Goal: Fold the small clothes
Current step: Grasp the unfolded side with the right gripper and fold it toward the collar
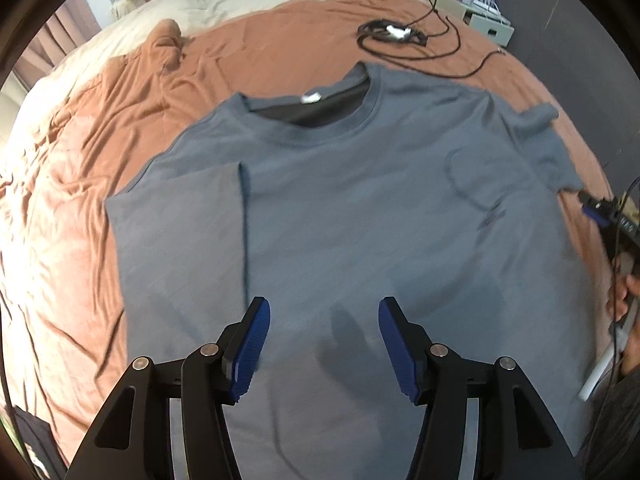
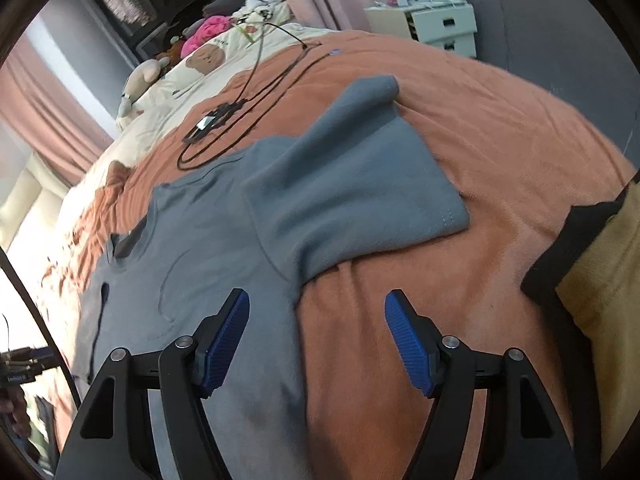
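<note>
My left tongs hang open over the grey T-shirt — nothing between the pads — its left sleeve folded inward, spread on the orange bedsheet.

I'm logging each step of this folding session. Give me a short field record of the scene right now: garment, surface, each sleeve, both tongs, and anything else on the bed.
garment: grey T-shirt, lying front up, collar away from the camera
surface: orange sheet on a bed
one sleeve: folded in over the body
other sleeve: spread out on the sheet
left tongs: open, empty, above the shirt
right tongs: open, empty, over the shirt's side edge
other: black cable beyond the collar
</note>
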Motion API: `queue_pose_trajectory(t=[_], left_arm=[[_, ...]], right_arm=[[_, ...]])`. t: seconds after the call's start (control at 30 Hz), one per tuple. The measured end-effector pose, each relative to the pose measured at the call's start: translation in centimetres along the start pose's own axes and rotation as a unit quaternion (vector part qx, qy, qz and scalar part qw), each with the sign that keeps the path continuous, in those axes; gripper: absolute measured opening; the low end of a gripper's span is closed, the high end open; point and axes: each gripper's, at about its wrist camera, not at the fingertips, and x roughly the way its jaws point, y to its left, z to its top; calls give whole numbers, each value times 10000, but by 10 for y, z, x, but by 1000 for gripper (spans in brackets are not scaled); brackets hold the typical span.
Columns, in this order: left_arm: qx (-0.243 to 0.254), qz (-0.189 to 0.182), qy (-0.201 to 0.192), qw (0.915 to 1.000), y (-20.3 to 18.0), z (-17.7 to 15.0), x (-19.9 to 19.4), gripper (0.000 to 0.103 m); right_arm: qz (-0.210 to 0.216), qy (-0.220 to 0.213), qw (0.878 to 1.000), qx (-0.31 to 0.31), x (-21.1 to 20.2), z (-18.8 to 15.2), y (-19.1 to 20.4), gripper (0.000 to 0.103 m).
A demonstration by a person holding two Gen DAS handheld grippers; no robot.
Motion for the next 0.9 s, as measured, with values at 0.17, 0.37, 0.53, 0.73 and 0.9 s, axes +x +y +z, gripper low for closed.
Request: queue_pose_trajectory(t=[0.17, 0.37, 0.53, 0.73, 0.9], left_arm=[[-194, -83, -117, 9997, -22, 20, -2, 59], [-205, -183, -233, 9994, -47, 37, 4, 59], [-176, -250, -238, 9992, -68, 49, 18, 59], [-57, -322, -165, 9993, -91, 55, 38, 59], [22, -491, -125, 9987, -108, 55, 51, 59]], right_arm=[[141, 201, 9986, 468, 21, 11, -20, 69], [263, 151, 9954, 913, 31, 20, -42, 57], [262, 78, 9936, 1096, 36, 26, -52, 43], [193, -135, 9922, 1227, 39, 32, -55, 20], [355, -463, 9922, 1100, 28, 31, -46, 4]])
